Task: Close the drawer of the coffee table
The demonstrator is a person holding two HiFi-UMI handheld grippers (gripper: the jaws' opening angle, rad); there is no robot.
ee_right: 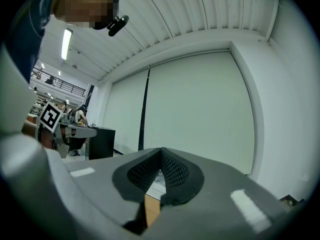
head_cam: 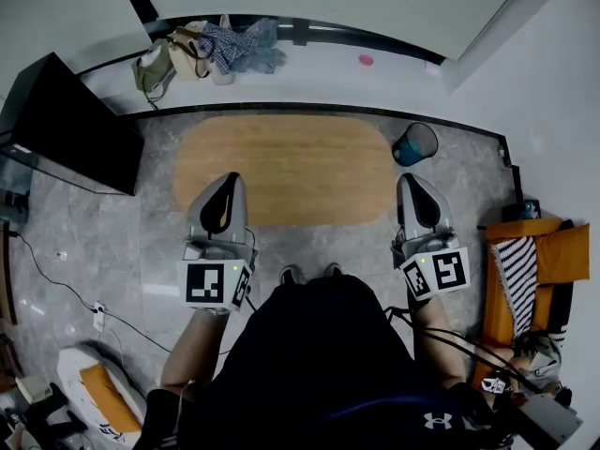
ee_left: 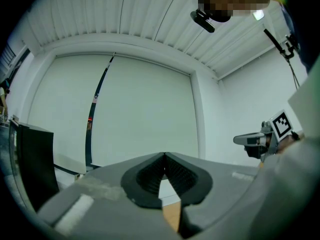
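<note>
Standing at the near long edge of the light-brown oval wooden coffee table [head_cam: 281, 162], with dark shoes [head_cam: 309, 273] just below that edge at centre frame. Holding the grey left gripper [head_cam: 231, 182] over the lower-left part of the top and the grey right gripper [head_cam: 411, 180] at its lower-right end, both level and aimed toward the top of the frame. Pressed together on both sides with nothing between the pads, as each gripper view confirms: only a sliver of brown wood shows below the closed tips. Runs left to right across the frame along its long axis, so crosswise to both tools. Cannot make out the drawer in any view. Hidden under the top, its front and line of travel unseen, most likely on the near long side judging by the stance. Calls, if so, for a drop below the edge and a push straight toward the upper frame. About equal in reach, with the left a little nearer the table's middle and the right out by the end, near the dark blue round bin [head_cam: 414, 143]. Well apart from the black boxy cabinet [head_cam: 75, 125] at upper left and the orange chair [head_cam: 562, 251] at right.
</note>
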